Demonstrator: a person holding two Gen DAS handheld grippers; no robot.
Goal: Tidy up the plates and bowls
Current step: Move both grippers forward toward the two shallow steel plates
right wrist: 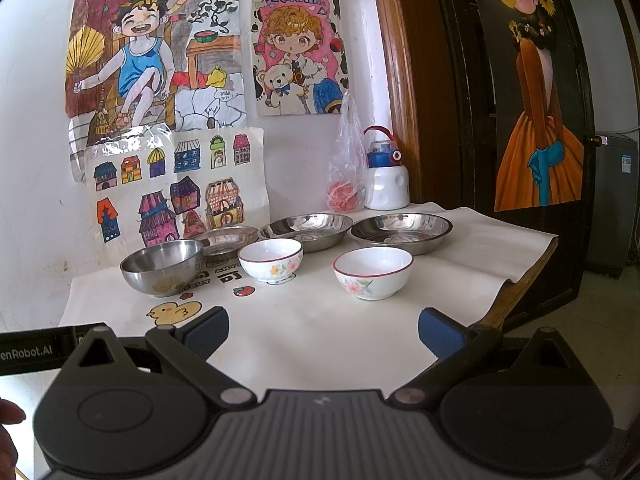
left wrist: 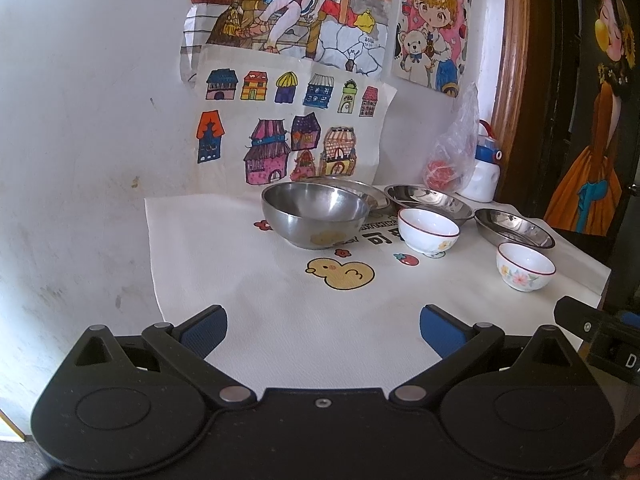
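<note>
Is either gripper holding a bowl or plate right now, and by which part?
Nothing is held. Left gripper and right gripper are both open and empty, short of the dishes.

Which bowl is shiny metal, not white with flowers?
The steel bowl on the left, by the duck picture. The two other bowls are white with painted flowers and red rims.

Three shallow steel plates [right wrist: 400, 230] [right wrist: 306, 230] [right wrist: 224, 240] in a back row, all upright. In front, a deep steel bowl [right wrist: 162, 266] and two white floral china bowls [right wrist: 271, 260] [right wrist: 373, 273], all apart.
</note>
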